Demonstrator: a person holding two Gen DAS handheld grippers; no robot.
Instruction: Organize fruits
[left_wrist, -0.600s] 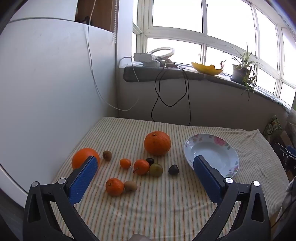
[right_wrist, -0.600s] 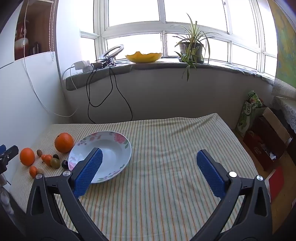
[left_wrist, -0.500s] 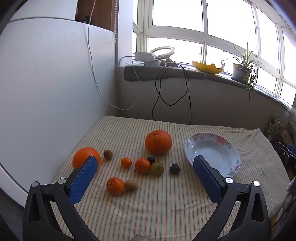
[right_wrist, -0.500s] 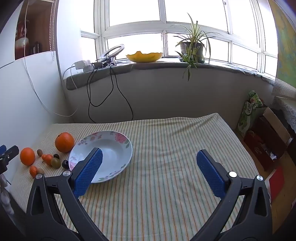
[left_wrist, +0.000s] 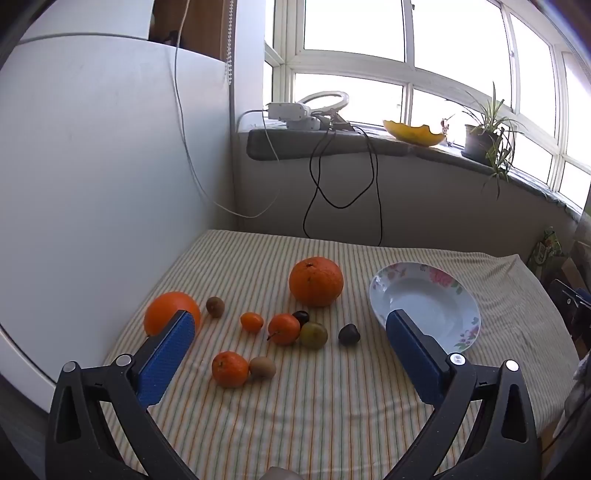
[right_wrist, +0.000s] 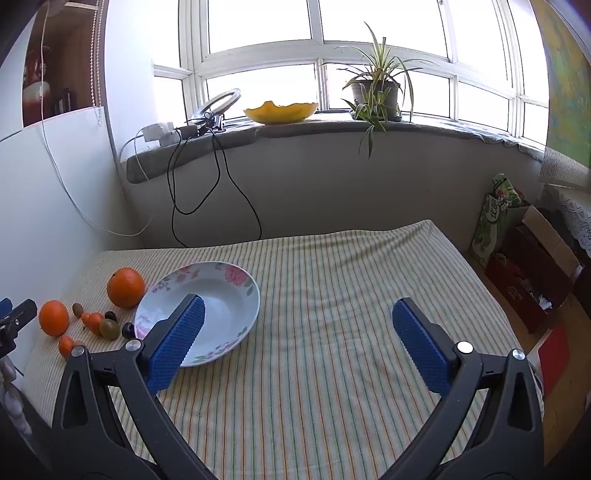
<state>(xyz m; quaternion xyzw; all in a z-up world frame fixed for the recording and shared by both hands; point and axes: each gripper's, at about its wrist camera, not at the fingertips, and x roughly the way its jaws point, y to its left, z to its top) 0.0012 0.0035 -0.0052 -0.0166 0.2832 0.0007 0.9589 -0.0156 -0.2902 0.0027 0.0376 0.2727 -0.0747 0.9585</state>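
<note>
Several fruits lie on the striped cloth: a big orange (left_wrist: 316, 281), a smooth orange (left_wrist: 170, 311) at the left, small mandarins (left_wrist: 229, 368) (left_wrist: 283, 328), kiwis (left_wrist: 262, 367), a green plum (left_wrist: 313, 335) and a dark plum (left_wrist: 348, 334). A white floral plate (left_wrist: 424, 300) sits empty to their right; it also shows in the right wrist view (right_wrist: 199, 295). My left gripper (left_wrist: 290, 330) is open above the fruits. My right gripper (right_wrist: 299, 321) is open, above the cloth right of the plate.
A white panel (left_wrist: 92, 184) stands along the table's left side. Cables (left_wrist: 332, 184) hang from the windowsill behind. A potted plant (right_wrist: 373, 92) and a yellow bowl (right_wrist: 280, 110) sit on the sill. Boxes (right_wrist: 532, 266) stand on the floor past the right table edge.
Both grippers have drifted slightly; the fruits and plate sit a touch higher in the left wrist view. Both stay open and empty.
</note>
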